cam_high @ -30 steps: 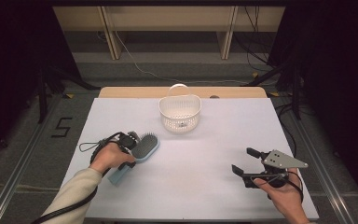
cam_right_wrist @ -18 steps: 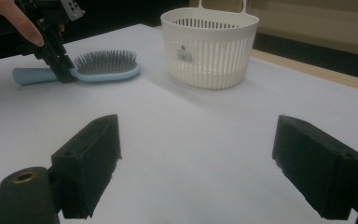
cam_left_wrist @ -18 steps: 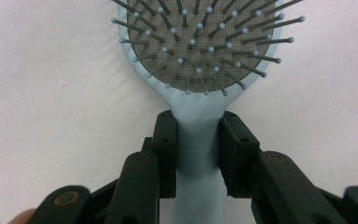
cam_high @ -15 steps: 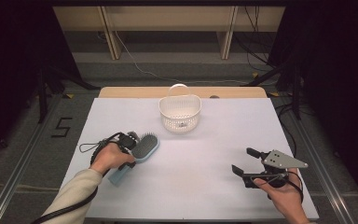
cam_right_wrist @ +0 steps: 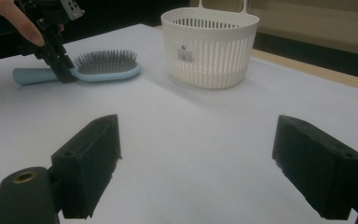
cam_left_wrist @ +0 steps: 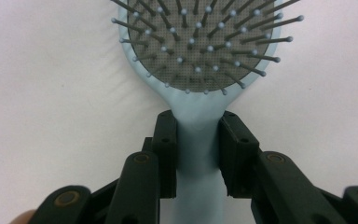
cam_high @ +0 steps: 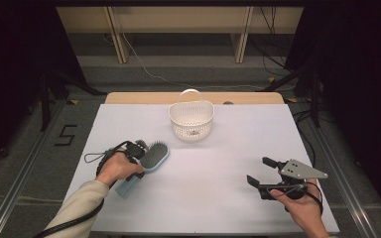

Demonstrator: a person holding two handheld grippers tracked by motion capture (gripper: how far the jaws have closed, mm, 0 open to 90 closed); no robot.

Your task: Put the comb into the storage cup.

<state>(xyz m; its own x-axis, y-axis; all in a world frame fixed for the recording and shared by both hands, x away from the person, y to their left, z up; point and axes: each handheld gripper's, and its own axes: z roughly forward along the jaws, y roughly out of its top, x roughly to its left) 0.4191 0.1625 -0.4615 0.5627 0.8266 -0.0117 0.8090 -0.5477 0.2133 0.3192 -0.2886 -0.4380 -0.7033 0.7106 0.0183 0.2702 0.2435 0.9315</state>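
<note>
A light blue hairbrush point(cam_high: 155, 156) lies bristles up on the white table, left of the middle. My left gripper point(cam_high: 140, 166) comes down on it from above and is shut on the narrow neck where the handle meets the head. In the left gripper view both black pads point(cam_left_wrist: 165, 140) press the sides of the hairbrush point(cam_left_wrist: 200, 46) handle. The right gripper view shows the left gripper point(cam_right_wrist: 63, 70) standing upright over the hairbrush point(cam_right_wrist: 107, 65). My right gripper point(cam_high: 258, 170) hovers at the front right, open, with nothing between its fingers point(cam_right_wrist: 91, 158).
A white slotted basket point(cam_high: 191, 130) with a handle stands at the back middle of the table; it appears as the basket point(cam_right_wrist: 209, 56) ahead in the right gripper view. White table surface point(cam_high: 218, 198) stretches between the two hands. The floor around is dark, with cables.
</note>
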